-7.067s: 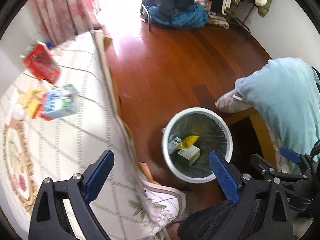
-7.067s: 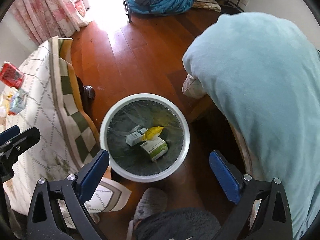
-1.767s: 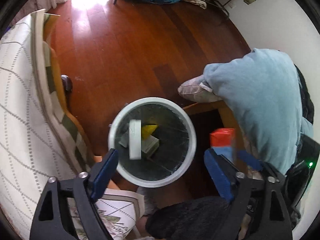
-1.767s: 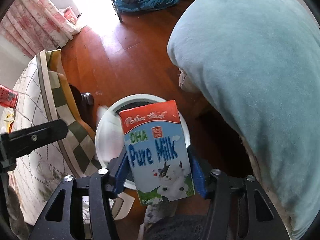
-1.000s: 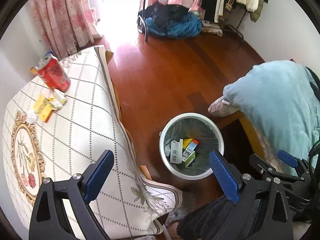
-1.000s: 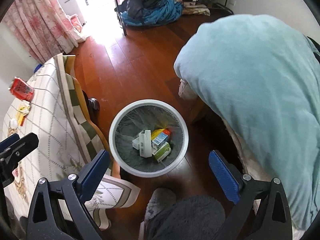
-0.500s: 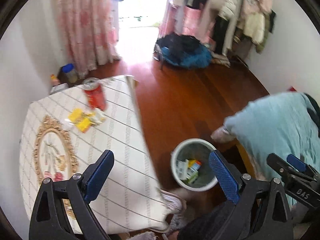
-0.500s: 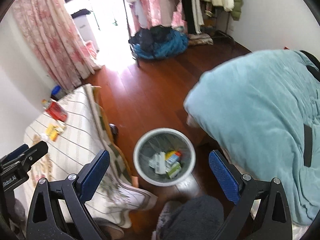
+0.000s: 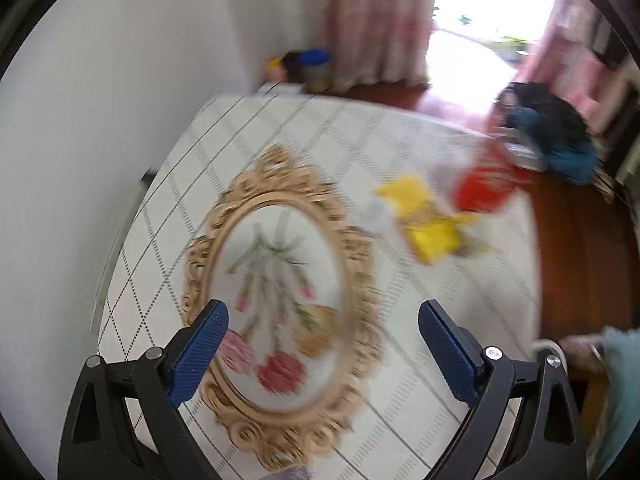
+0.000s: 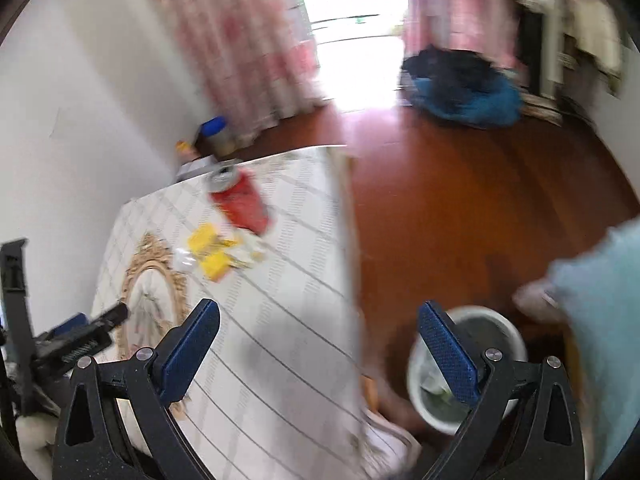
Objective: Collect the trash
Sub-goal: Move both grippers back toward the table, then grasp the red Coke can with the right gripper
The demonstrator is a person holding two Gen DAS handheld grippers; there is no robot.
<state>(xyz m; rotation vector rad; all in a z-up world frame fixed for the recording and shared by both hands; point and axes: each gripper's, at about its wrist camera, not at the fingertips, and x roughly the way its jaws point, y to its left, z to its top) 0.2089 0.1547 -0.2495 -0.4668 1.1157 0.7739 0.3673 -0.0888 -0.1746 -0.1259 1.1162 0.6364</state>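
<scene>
Both views are motion-blurred. My left gripper point(image 9: 322, 350) is open and empty above the white quilted tablecloth point(image 9: 400, 152). Ahead of it lie yellow wrappers point(image 9: 424, 224) and a red can point(image 9: 488, 184). My right gripper point(image 10: 318, 344) is open and empty, over the table's right edge. In the right wrist view the red can point(image 10: 240, 200) and yellow wrappers point(image 10: 210, 254) lie far ahead on the cloth. The white trash bin point(image 10: 508, 332) stands on the floor at lower right, partly behind the right finger, with trash inside.
A gold oval flower motif point(image 9: 276, 304) marks the tablecloth's middle. Jars point(image 10: 214, 136) stand in the corner by the pink curtain point(image 10: 248, 48). A blue and black clothes pile point(image 10: 464, 88) lies on the wooden floor. A light blue blanket point(image 10: 604, 300) is at right.
Both grippers have swung left and up from the bin toward the table. The bin has left the left wrist view and slid to the lower right in the right wrist view.
</scene>
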